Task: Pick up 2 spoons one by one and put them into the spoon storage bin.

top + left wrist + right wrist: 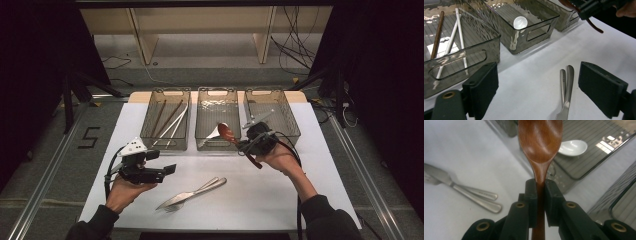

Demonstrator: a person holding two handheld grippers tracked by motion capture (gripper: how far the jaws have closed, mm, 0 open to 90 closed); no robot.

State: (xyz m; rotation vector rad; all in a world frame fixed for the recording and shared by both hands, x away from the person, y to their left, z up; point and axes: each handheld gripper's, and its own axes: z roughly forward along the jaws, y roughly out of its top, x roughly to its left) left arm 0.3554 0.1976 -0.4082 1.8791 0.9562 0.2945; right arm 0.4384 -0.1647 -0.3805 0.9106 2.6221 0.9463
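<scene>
White tabletop [310, 165] below: the right gripper [539, 185] is clamped on the wooden spoon's [541, 142] neck, bowl jutting ahead of its jaws; the left gripper [537, 87] gapes empty.

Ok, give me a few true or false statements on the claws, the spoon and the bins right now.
1. The right claw is shut on the brown wooden spoon. True.
2. The left claw holds a fork. False: it is open, holding nothing.
3. A white ceramic spoon lies in the middle smoky plastic bin. True.
4. The silver metal knife and fork are in the left bin. False: they lie on the white table.
</scene>
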